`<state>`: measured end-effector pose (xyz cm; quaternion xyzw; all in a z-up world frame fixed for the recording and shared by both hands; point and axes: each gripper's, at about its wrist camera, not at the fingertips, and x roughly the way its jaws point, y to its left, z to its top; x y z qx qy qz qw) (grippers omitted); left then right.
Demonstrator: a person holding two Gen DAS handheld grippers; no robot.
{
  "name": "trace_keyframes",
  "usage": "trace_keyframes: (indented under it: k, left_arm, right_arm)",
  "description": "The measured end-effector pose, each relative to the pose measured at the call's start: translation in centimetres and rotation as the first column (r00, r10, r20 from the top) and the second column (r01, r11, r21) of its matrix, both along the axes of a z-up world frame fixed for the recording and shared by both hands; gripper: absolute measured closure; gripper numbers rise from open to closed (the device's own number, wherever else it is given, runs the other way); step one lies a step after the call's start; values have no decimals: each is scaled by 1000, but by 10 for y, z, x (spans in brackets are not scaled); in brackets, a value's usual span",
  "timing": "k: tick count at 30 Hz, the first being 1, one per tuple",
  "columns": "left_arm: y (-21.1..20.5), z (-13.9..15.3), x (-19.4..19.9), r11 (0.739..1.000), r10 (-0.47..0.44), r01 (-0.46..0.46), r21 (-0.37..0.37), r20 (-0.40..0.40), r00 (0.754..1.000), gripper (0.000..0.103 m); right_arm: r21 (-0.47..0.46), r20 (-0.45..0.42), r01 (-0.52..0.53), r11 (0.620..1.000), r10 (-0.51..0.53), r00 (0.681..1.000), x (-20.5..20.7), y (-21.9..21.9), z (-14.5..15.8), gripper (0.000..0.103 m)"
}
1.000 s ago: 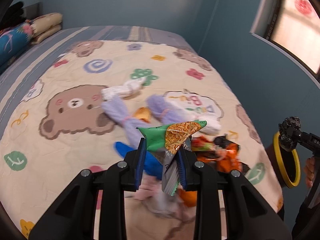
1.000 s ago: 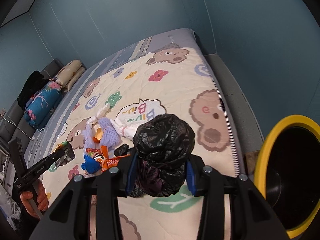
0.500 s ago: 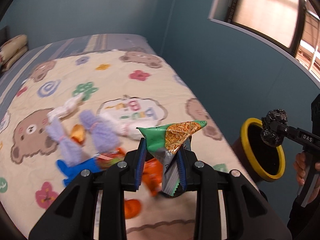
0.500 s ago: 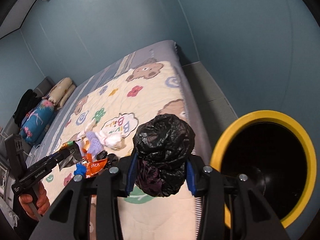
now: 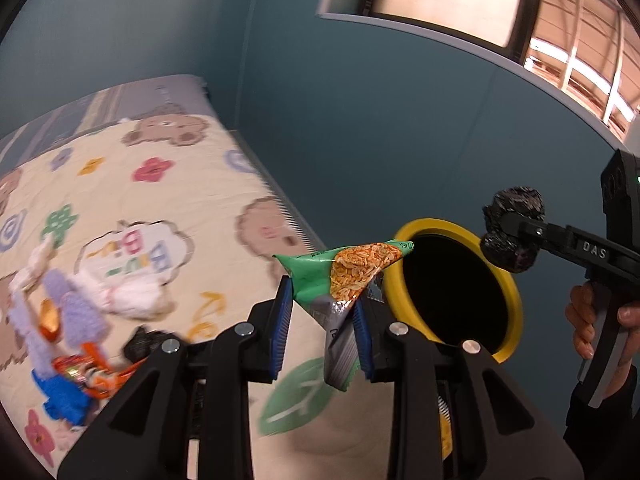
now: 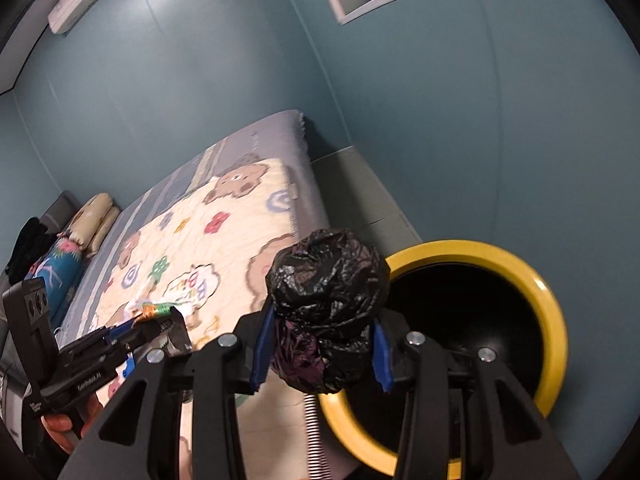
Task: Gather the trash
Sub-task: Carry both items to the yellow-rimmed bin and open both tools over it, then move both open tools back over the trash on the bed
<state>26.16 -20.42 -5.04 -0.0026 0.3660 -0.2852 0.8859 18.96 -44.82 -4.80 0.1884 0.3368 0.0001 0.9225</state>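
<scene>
While the left gripper [image 5: 322, 322] clamps the green snack wrapper [image 5: 340, 276], its long axis tipping toward the yellow-rimmed bin [image 5: 456, 292], the right gripper [image 6: 320, 346] squeezes a crumpled black bag [image 6: 326, 308] beside that bin's mouth

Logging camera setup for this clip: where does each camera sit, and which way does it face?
Left wrist: on the left gripper, facing bed and bin; it grips a snack bag; right hand shows.
Right wrist: on the right gripper, facing the bin; it grips a black bag; left hand shows.
Shared: bed, bin, both bags, both grippers.
</scene>
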Motion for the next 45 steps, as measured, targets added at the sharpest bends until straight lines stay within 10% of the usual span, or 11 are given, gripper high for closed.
trace_keyframes:
  k: [28,45]
  left_arm:
    - [-183,-68,10,975,-221,217,-38,-140,965,71]
    - [-159,-56,-2,983,-176,168,-72,-122,977,27]
  right_arm:
    - [83,-92,221,972,-213,973,5,-110,-50,63]
    - [84,-73,260,962,-254,964,-2,-107,-42,48]
